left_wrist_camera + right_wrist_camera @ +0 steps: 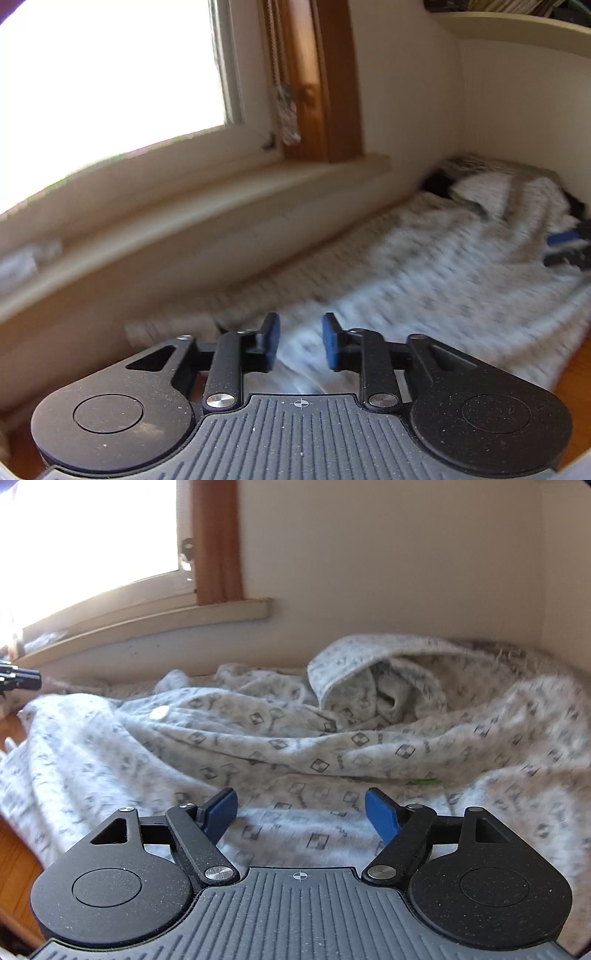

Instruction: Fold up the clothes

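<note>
A light grey garment (443, 266) with a small dark square print lies crumpled on a wooden surface under a window. In the right wrist view the garment (295, 738) fills the middle, with a white button (159, 713) and a turned-up fold at the back. My left gripper (301, 341) hovers over the garment's left end, its blue pads apart and nothing pinched between them; the picture is blurred. My right gripper (300, 812) stands wide open just above the cloth near its front edge, empty. The right gripper's fingers (561, 239) show at the far right of the left wrist view.
A cream window sill (221, 192) and wall run along the back of the garment. A blind cord (286, 110) hangs by the wooden window frame. A shelf (517, 26) juts out at top right. Bare wood (14, 856) shows at the left.
</note>
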The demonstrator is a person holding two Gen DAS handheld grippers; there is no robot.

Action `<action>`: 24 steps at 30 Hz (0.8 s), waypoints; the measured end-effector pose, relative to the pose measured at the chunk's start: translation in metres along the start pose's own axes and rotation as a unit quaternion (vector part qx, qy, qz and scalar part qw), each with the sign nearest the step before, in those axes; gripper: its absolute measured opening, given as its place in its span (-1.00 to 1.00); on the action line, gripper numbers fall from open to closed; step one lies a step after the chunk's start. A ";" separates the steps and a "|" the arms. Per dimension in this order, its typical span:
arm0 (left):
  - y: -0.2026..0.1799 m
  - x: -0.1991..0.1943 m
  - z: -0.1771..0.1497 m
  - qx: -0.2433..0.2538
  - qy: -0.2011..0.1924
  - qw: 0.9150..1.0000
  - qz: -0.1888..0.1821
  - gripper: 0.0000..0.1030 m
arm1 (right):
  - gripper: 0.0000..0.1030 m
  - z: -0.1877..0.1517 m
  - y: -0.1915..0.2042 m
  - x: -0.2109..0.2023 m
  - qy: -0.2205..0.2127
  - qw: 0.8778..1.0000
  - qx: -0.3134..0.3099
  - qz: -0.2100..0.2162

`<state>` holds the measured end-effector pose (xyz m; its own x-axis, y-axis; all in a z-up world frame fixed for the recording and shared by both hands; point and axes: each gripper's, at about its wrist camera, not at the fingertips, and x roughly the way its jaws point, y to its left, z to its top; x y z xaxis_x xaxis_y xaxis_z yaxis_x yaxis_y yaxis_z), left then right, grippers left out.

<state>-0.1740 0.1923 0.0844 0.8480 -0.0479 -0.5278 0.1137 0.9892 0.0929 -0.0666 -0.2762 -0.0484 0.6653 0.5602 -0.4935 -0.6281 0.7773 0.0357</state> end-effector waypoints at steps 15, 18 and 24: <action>-0.035 -0.047 -0.078 0.004 0.030 0.996 -0.086 -0.18 | -0.09 -0.027 0.047 -0.068 0.116 0.984 -0.128 0.051; -0.038 -0.040 -0.078 0.011 0.032 0.995 -0.092 -0.42 | -0.09 -0.031 0.053 -0.071 0.123 0.981 -0.143 0.045; -0.039 -0.039 -0.073 0.004 0.000 0.997 -0.081 -0.88 | -0.13 -0.033 0.031 -0.076 0.141 0.982 -0.126 0.029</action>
<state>-0.2494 0.1656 0.0402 0.8175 -0.2074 -0.5372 0.2536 0.9672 0.0124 -0.1498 -0.3043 -0.0387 0.5103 0.4726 -0.7185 -0.7646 0.6317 -0.1276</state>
